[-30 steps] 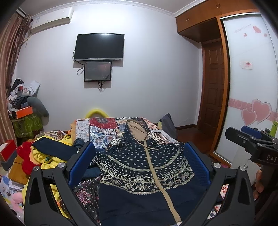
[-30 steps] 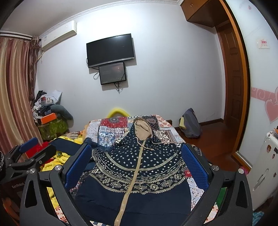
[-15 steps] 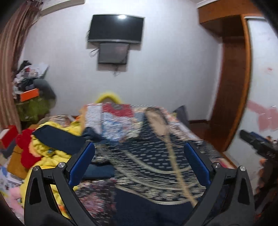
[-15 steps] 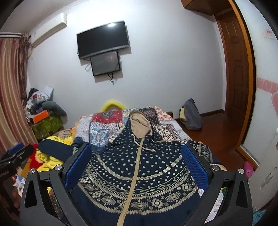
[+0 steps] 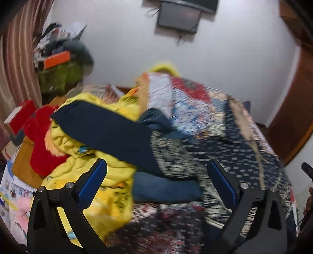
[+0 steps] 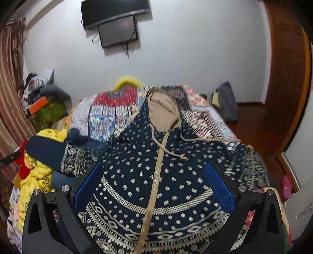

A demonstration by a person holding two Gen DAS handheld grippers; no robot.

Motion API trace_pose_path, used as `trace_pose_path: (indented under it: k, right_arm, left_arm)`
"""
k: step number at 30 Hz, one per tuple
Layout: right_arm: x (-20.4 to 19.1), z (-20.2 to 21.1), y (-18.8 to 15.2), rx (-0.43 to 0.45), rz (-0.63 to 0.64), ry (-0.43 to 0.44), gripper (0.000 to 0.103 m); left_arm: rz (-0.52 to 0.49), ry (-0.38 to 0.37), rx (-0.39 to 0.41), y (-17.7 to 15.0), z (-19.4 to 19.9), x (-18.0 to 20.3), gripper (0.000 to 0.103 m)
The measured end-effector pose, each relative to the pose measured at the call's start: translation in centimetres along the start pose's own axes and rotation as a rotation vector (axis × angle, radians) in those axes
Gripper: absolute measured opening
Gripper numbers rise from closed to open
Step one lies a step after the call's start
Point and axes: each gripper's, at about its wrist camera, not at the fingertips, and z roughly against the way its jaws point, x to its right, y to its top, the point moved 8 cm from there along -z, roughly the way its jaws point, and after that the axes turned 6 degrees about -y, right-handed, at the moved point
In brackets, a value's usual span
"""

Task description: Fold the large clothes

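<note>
Patchwork cloth covers the bed (image 6: 205, 117) in a white-walled room, with a TV (image 6: 114, 11) at the upper left. A soft navy hoodie (image 6: 166, 175) with tan dots and a tan zip lies flat in the middle. Yellow clothes (image 5: 109, 195) pile at the left. Both claws, left (image 5: 156, 184) and right (image 6: 154, 188), gape wide apart, empty.

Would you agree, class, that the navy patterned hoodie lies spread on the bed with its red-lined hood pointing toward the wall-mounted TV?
Not quite: the hood lining is tan, not red, as the right wrist view shows. The navy patterned hoodie does lie spread on the bed, hood toward the wall-mounted TV.
</note>
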Motion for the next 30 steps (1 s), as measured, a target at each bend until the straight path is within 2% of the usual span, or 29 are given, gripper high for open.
trace_pose_path:
  k: [3,8,12,15,20,26,29,30]
  right_arm:
    - [-0.4,-2.6,-0.3,-0.046,0.022,0.017,0.102]
    - [-1.0,-6.9,-1.8,-0.169,-0.02,0.109,0.102]
    - [-0.7,-8.9,-2.9,-0.229,-0.038,0.113,0.101]
    - [-0.5,-9.8,-3.4,-0.253,-0.049,0.114,0.101]
    - [0.1,-10.6,-4.2,-0.285,-0.066,0.111,0.101]
    - [0.6,-10.4,-4.0,-0.282,-0.088,0.117,0.101]
    - [0.8,-10.1,-3.8,-0.265,-0.087,0.112,0.101]
    - [0.8,-10.1,-3.8,-0.263,-0.089,0.112,0.101]
  left_arm:
    - [0.089,0.007,-0.07,-0.3,-2.9,-3.8,0.102]
    - [0.308,-0.074,-0.182,-2.4,-7.6,-8.3,0.086]
    - [0.371,-0.101,-0.214,-2.9,-10.1,-9.7,0.074]
    - [0.412,-0.128,-0.213,-2.5,-11.6,-10.3,0.067]
    - [0.502,-0.129,-0.167,-1.0,-13.2,-12.7,0.06]
    - [0.507,-0.005,-0.154,0.5,-12.7,-16.4,0.057]
    - [0.502,0.015,-0.119,1.5,-11.7,-17.8,0.057]
    - [0.505,0.015,-0.116,1.8,-11.7,-18.0,0.054]
